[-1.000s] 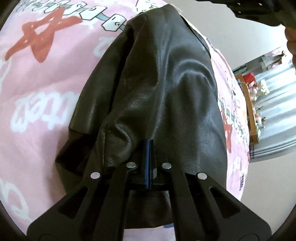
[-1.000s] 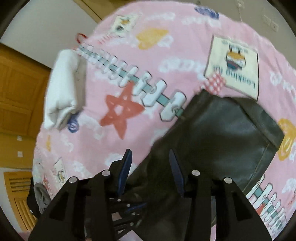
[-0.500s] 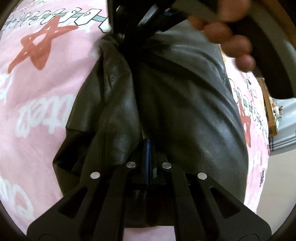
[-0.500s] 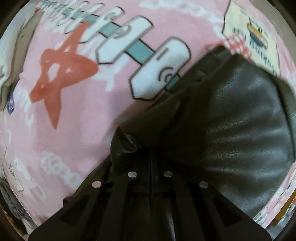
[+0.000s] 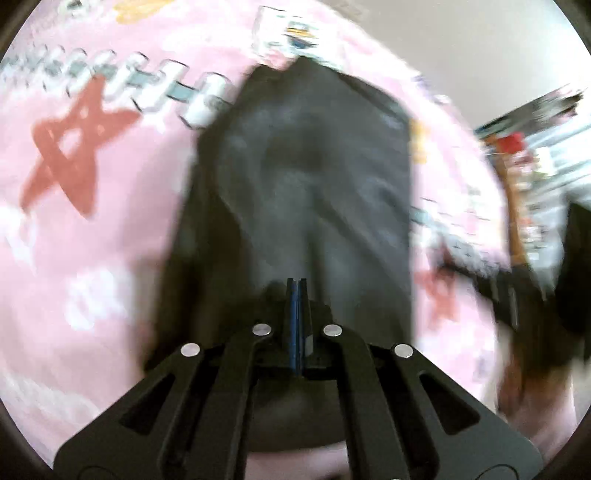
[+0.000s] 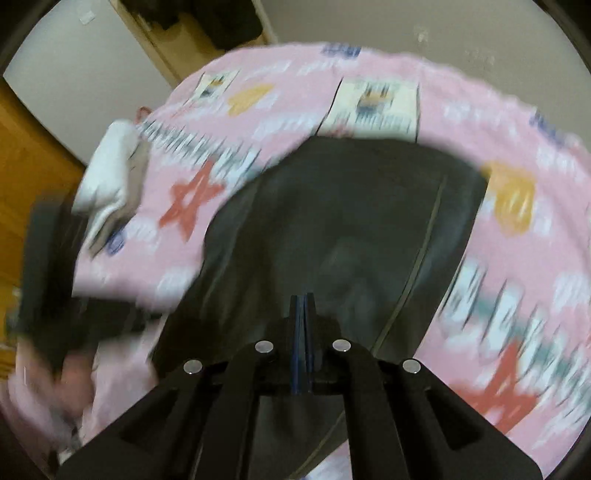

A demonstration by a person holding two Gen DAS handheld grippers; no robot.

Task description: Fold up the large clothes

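A black leather garment (image 5: 317,192) lies on a pink patterned bed cover (image 5: 92,229). It also shows in the right wrist view (image 6: 351,229). My left gripper (image 5: 297,284) is shut on the garment's near edge. My right gripper (image 6: 302,300) is shut on another part of its near edge. Both views are blurred by motion. The other gripper appears as a dark blur at the right edge of the left wrist view (image 5: 517,291) and at the left edge of the right wrist view (image 6: 48,280).
A folded white cloth (image 6: 110,177) lies at the far left of the bed cover (image 6: 517,122). Wooden furniture (image 6: 22,155) stands beyond it. A cluttered shelf (image 5: 535,155) stands past the bed on the right. A grey wall (image 6: 480,29) is behind the bed.
My right gripper went from open to shut on the garment. Both grippers have since pulled back with the leather edge, spreading the garment wider on the cover.
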